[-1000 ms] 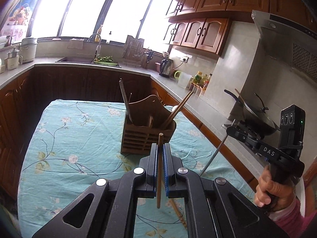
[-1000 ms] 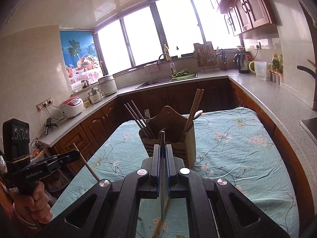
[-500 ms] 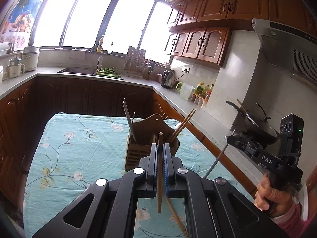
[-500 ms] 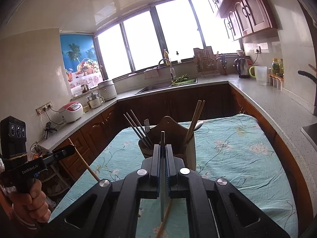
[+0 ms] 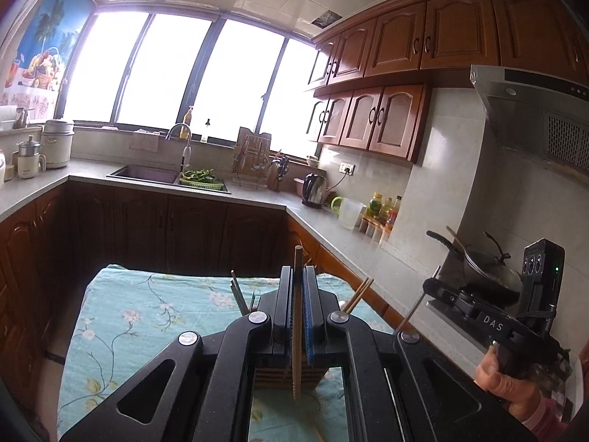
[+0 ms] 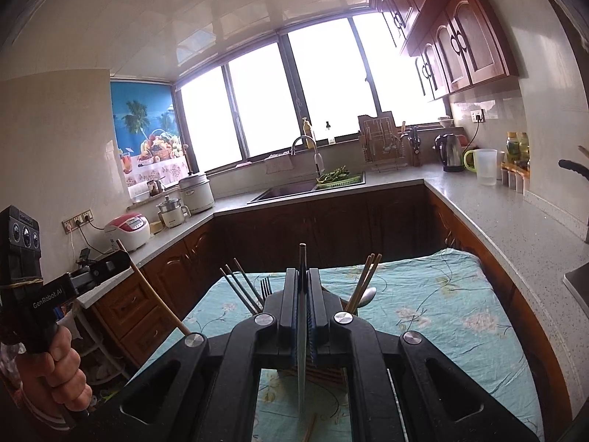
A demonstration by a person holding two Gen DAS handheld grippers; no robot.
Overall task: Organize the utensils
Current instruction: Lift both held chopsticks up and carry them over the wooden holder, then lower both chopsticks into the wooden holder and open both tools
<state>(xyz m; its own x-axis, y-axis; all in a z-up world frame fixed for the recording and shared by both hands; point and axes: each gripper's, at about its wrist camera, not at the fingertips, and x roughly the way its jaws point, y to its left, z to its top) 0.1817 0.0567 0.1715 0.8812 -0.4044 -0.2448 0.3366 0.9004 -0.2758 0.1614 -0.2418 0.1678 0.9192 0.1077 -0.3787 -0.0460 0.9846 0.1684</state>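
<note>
Both tongs have come up and forward over the last second: the slotted wooden utensil holder (image 6: 324, 370), clear ahead of the jaws a second ago, now sits mostly hidden under them in both wrist views. Reads as carry height reached; the drop into the holder is not yet done.

Your left gripper (image 5: 297, 316) is clenched on a brown wooden chopstick (image 5: 296, 331). Long axis near upright, crossing the pads; blunt end above the fingertips, the other end hanging below, over the holder.

Your right gripper (image 6: 302, 316) is clenched on a thin grey metal chopstick (image 6: 302, 335), also near upright, dark tip up, lower end pointing at the teal floral tablecloth (image 6: 441, 305).

Already in the holder: metal chopsticks and a fork left of the right jaws, wooden chopsticks (image 6: 362, 280) and a spoon right of them. Another wooden stick lies on the cloth below the jaws.
</note>
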